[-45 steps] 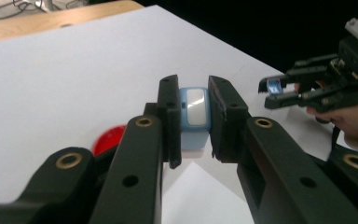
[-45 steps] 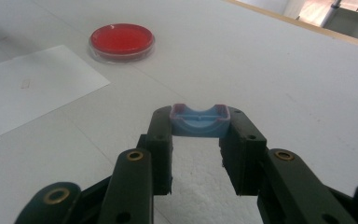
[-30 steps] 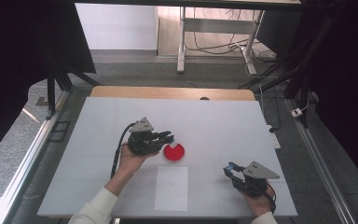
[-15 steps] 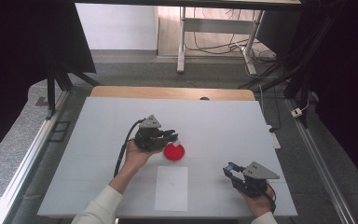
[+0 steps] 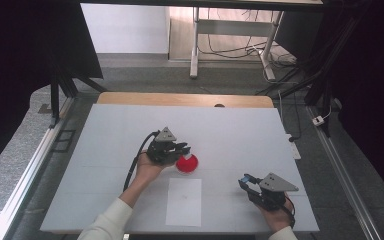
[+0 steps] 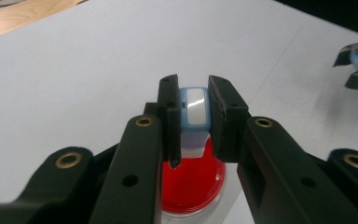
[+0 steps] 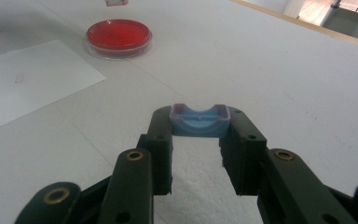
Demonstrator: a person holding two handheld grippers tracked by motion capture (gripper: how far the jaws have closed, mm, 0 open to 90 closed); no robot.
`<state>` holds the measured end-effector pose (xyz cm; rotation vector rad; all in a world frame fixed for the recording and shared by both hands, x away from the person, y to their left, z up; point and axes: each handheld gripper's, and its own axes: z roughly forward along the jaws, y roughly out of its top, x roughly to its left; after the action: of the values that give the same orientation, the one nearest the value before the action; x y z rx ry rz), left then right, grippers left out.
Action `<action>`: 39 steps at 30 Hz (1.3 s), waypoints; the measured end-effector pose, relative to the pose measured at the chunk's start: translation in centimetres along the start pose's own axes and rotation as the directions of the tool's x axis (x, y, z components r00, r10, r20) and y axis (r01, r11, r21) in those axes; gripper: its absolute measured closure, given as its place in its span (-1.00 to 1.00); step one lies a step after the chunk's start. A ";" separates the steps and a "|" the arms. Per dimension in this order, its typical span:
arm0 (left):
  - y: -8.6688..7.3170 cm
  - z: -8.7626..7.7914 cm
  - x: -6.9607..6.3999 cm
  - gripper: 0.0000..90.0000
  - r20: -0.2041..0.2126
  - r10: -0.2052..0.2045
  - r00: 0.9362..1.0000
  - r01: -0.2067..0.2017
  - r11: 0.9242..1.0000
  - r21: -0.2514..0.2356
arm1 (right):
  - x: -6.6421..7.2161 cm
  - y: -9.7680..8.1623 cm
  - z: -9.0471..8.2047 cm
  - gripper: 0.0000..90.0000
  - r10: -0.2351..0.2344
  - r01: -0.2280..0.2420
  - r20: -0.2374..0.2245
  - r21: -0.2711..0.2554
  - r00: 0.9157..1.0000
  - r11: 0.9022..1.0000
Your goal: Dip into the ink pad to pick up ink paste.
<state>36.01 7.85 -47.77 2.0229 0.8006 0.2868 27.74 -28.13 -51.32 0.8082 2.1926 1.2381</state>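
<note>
A red petri dish point(image 5: 186, 163) sits mid-table; in the left gripper view the red dish point(image 6: 191, 182) lies right under the jaws. My left gripper point(image 5: 182, 149) hovers at the dish's left edge and is shut on a small light-blue and white piece point(image 6: 195, 105), held upright between the pads. Near the front right edge, my right gripper point(image 5: 245, 180) is shut on a blue cap-like piece point(image 7: 199, 122) with an open hollow facing up. The right gripper view has the red dish point(image 7: 119, 35) far off to the upper left.
A white paper sheet point(image 5: 184, 201) lies flat in front of the dish, between the two hands. The white tabletop point(image 5: 240, 135) has a wooden strip point(image 5: 180, 99) along its far edge. Black frames and cables stand beyond the table.
My left gripper has shifted slightly right and lower, closer over the red dish, still gripping its piece. The right gripper and the dish have stayed put.
</note>
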 end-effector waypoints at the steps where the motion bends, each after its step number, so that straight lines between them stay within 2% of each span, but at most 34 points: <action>1: -0.1 0.1 0.0 0.67 -0.003 0.004 1.000 -0.004 1.000 0.007 | 0.0 0.0 0.0 0.44 0.000 0.000 0.000 0.000 1.000 1.000; 10: -0.3 0.7 -0.3 0.67 -0.038 0.040 0.998 -0.038 0.998 0.040 | 0.0 0.0 0.0 0.44 -0.001 0.001 0.000 0.003 1.000 1.000; 19: -0.7 1.4 -0.3 0.67 -0.048 0.059 0.997 -0.055 0.996 0.072 | 0.0 0.0 0.0 0.44 -0.003 0.003 0.003 0.005 1.000 1.000; 39: -0.9 2.0 -0.5 0.67 -0.064 0.073 0.995 -0.066 0.992 0.110 | 0.0 0.0 0.0 0.44 -0.004 0.004 0.002 0.007 1.000 1.000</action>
<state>36.24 6.54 -49.60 2.1556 0.8035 0.3608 27.76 -28.10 -51.37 0.8078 2.1971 1.2278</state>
